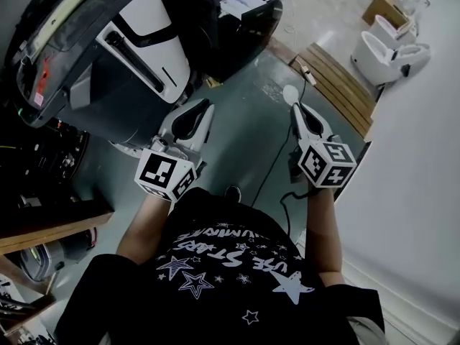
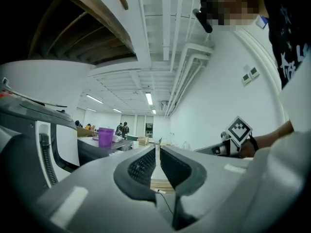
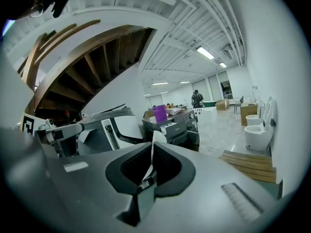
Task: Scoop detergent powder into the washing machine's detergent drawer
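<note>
1. Washer (image 1: 122, 56) is sitting at the upper left of the head view, well apart from both grippers. No drawer is showing open, and no powder tub can be made out anywhere. Likely trouble: the scoop would be arriving with nothing to fill from and nowhere to tip.
2. Cable (image 1: 277, 157) is trailing across the floor at centre, running toward the person's feet. A step toward the washer is risking a snag and a jolt to both arms.
3. Left gripper (image 1: 205, 110) is hanging at centre left with its jaws nearly together, a thin slit showing between them and nothing in it. If it is meant to be pulling the drawer, it is needing to spread first; going in this narrow, it is likely just butting the front.
4. Right gripper (image 1: 296, 108) is clamping the scoop (image 1: 290, 92) by its thin handle, with the bowl poking past the tips at upper centre. Its own view is showing the handle edge-on between the pads, so a loaded bowl is liable to be twisting in that grip.
5. The bowl is looking small and shallow, and seems empty. A tilt or quick swing on the carry is risking powder on the floor.
</note>
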`<action>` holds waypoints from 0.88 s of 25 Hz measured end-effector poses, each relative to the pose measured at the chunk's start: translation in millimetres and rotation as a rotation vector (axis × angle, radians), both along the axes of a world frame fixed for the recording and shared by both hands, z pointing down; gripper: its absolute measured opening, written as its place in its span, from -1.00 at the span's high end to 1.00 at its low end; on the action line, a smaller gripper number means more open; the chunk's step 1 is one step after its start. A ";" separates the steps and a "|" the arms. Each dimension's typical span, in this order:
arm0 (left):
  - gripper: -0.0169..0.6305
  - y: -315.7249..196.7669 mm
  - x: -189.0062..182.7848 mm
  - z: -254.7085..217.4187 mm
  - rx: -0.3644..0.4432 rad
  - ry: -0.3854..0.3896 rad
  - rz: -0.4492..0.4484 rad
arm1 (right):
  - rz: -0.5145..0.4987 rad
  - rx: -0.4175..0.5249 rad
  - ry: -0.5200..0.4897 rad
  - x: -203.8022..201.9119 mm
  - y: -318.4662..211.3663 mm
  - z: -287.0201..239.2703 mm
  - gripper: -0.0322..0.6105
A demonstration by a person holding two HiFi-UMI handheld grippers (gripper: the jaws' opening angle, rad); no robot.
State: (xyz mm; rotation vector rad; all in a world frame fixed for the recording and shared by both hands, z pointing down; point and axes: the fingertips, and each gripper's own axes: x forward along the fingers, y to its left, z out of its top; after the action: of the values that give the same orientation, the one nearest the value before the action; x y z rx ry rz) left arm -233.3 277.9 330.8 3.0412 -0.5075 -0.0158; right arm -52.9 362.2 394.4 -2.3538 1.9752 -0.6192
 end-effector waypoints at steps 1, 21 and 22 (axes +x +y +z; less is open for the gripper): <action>0.84 -3.2 3.3 1.3 -0.006 -0.003 -0.006 | -0.003 0.000 -0.003 4.1 -3.5 0.7 0.79; 0.92 -156.4 104.6 37.8 -0.047 -0.059 -0.002 | -0.024 -0.047 0.001 98.6 -147.8 12.2 0.79; 0.92 -170.3 111.9 37.4 -0.043 -0.058 -0.001 | -0.024 -0.049 0.004 105.8 -161.9 11.3 0.79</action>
State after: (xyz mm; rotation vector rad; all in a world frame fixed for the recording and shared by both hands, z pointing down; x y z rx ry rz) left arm -121.3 107.6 368.1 3.0070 -0.5071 0.0825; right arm 52.9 200.3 405.7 -2.3636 2.0163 -0.6717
